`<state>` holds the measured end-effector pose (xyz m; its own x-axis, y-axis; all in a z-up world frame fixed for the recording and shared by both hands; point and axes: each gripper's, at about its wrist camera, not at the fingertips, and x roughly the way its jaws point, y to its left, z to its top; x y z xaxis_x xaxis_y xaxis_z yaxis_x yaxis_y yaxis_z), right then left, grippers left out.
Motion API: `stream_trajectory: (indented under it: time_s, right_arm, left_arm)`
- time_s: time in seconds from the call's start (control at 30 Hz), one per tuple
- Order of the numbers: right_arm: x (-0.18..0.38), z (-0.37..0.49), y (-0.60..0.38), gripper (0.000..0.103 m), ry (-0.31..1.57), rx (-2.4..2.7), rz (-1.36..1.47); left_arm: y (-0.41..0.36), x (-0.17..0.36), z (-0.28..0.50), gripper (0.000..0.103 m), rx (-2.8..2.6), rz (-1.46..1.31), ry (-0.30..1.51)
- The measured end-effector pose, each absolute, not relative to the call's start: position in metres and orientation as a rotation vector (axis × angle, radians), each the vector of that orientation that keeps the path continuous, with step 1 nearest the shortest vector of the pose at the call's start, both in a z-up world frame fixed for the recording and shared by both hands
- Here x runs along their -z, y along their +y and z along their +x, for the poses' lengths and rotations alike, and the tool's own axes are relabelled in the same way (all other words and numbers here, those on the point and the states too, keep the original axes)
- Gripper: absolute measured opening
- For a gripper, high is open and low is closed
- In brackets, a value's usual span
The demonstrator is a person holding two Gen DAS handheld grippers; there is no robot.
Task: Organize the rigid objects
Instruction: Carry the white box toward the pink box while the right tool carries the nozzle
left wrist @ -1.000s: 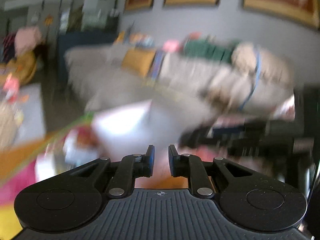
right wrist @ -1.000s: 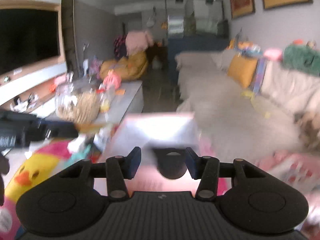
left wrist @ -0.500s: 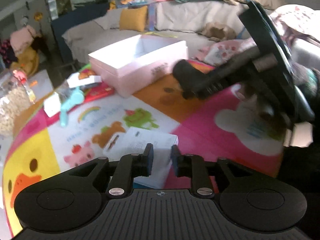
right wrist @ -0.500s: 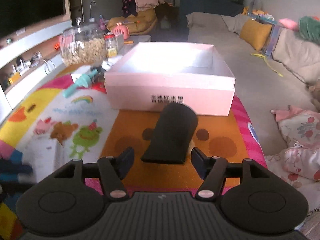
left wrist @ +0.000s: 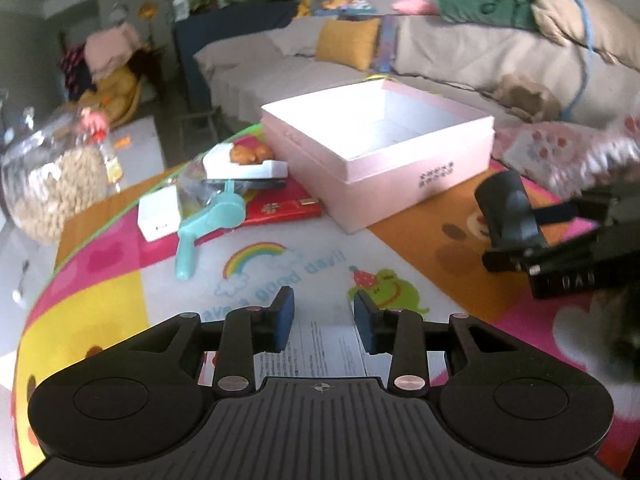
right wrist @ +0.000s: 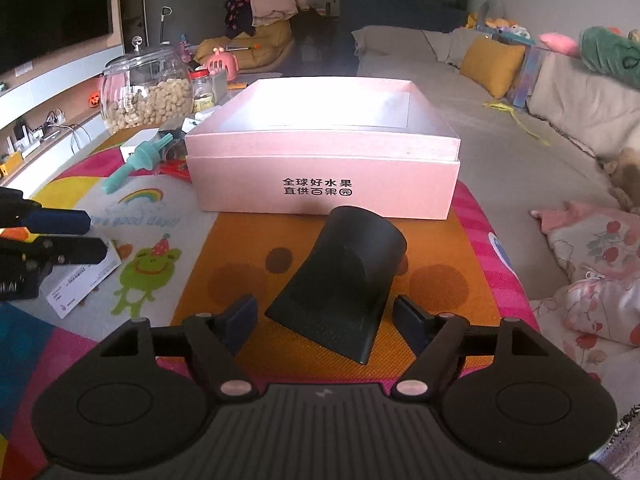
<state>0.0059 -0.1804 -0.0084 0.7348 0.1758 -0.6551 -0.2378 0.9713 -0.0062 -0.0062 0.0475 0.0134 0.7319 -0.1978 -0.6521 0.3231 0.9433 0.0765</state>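
An open, empty pink box (right wrist: 324, 164) stands on a colourful play mat (right wrist: 240, 264); it also shows in the left wrist view (left wrist: 384, 148). A black curved plastic piece (right wrist: 340, 284) lies on the mat in front of the box. My right gripper (right wrist: 324, 320) is open, its fingertips on either side of the piece's near end. My left gripper (left wrist: 323, 320) is open just above a flat white printed box (left wrist: 320, 348) on the mat. The right gripper shows in the left wrist view (left wrist: 520, 248) beside the black piece (left wrist: 506, 208).
A teal handled tool (left wrist: 208, 224), a small white box (left wrist: 158, 212), a red packet (left wrist: 284, 206) and a white tray with a toy (left wrist: 244, 162) lie left of the pink box. A glass jar of nuts (right wrist: 146, 88) stands behind. A sofa (right wrist: 520, 100) runs along the right.
Both grippers came down from looking across the room to the mat. The left gripper opened over the white printed box. The right gripper moved closer to the black piece.
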Motion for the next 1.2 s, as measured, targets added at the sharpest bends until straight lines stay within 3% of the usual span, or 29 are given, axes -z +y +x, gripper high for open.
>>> stream_trajectory:
  time_s: [0.07,0.13,0.37,0.5,0.77,1.2]
  right_arm:
    - [0.009,0.006,-0.181,0.076,0.71,-0.229,-0.087]
    - [0.009,0.006,-0.181,0.076,0.71,-0.233,-0.079]
    - [0.009,0.006,-0.181,0.077,0.71,-0.239,-0.072]
    - [0.009,0.005,-0.185,0.078,0.71,-0.246,-0.055]
    - [0.01,0.005,-0.182,0.078,0.71,-0.239,-0.078]
    - [0.011,0.006,-0.18,0.079,0.712,-0.239,-0.086]
  left_arm:
    - [0.043,-0.014,-0.007,0.037,0.275,0.192,0.706]
    - [0.036,-0.013,-0.012,0.042,0.293,0.217,0.707]
    - [0.019,-0.007,-0.02,0.086,0.392,0.167,0.701]
    - [0.023,-0.011,-0.032,0.079,0.37,0.125,0.655]
    - [0.057,-0.008,-0.043,0.078,0.192,0.036,0.654]
    - [0.082,-0.002,-0.035,0.08,0.133,0.13,0.643]
